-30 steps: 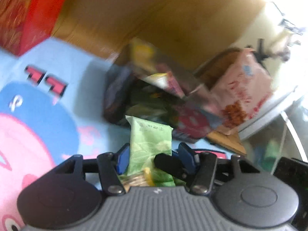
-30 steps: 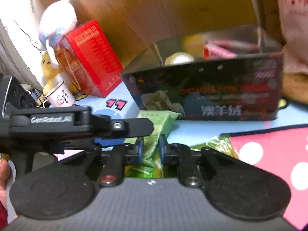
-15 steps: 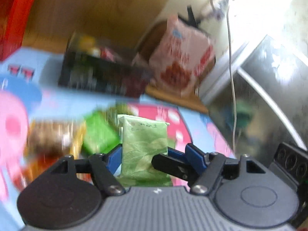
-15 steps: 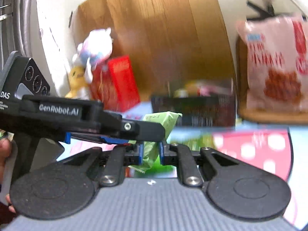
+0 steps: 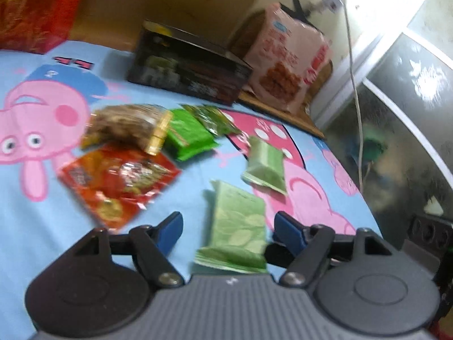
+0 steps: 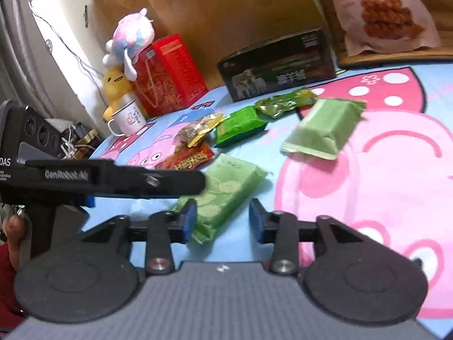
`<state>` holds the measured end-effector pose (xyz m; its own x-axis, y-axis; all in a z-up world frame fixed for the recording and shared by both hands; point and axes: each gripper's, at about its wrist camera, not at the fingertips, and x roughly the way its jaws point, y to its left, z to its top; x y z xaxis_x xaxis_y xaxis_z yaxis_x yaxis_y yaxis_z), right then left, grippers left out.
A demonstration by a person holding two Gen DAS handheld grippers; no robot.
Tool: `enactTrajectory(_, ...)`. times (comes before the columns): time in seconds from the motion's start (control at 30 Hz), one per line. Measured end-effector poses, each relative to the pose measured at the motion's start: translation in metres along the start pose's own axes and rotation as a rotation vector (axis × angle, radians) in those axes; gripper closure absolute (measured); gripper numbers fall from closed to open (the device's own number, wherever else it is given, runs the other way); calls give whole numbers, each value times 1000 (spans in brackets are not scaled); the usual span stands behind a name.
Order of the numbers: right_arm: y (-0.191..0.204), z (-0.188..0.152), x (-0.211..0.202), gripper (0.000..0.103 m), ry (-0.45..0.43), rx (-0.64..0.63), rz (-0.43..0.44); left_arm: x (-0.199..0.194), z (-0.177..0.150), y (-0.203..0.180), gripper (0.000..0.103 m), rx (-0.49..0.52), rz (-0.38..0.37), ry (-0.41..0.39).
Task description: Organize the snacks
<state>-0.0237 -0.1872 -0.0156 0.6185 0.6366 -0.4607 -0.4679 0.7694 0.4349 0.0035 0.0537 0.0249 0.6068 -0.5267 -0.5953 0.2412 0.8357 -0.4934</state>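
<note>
Here, in the left wrist view, the left tool (image 5: 228, 228) stands wide, its blue pads clear of the pale green packet (image 5: 236, 228) that lies flat on the cartoon sheet (image 5: 42, 198) between them, long axis running away from the tool toward the upper middle of the frame. At left of centre lie a red packet (image 5: 119, 181) and a brown nut bag (image 5: 127, 126); a bright green packet (image 5: 188, 134) sits at centre, a second pale green packet (image 5: 266, 167) right of centre, and the dark box (image 5: 187, 72) at upper centre.

In the right wrist view the right tool (image 6: 222, 219) is also wide, holding nothing. The pale green packet (image 6: 223, 195) lies between its pads, touching or nearly touching the left one, its axis tilted toward the upper right. I judge both tools equally near it, and the box well apart beyond.

Only the right view shows the left tool's finger (image 6: 113, 180) crossing at middle left, and the red box (image 6: 170, 73), plush toy (image 6: 130, 39) and mug (image 6: 127, 117) at upper left. Only the left view shows the window (image 5: 396, 113) at right.
</note>
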Motion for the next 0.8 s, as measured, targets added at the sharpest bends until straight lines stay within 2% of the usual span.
enactTrajectory(0.07,3,-2,-6,48,-16,-48,-7,-3,2,5,30,-14,8,-16)
enactTrajectory(0.13,9,-5,-9,29,-33,-115,-22,-4,2,8,30,-20,15,-25)
enactTrajectory(0.17,13,-7,-9,27,-37,-146,-33,-3,3,8,30,-22,15,-25)
enactTrajectory(0.43,35,-19,15,27,31,-328,-77,16,-1,-2,39,26,-14,20)
enactTrajectory(0.57,43,-24,21,28,30,-408,-109,19,-1,-4,44,25,-35,26)
enactTrajectory(0.67,44,-23,25,30,24,-431,-122,20,-4,-4,45,21,-56,27)
enactTrajectory(0.8,39,-19,26,39,11,-413,-124,21,-7,-1,46,2,-97,18)
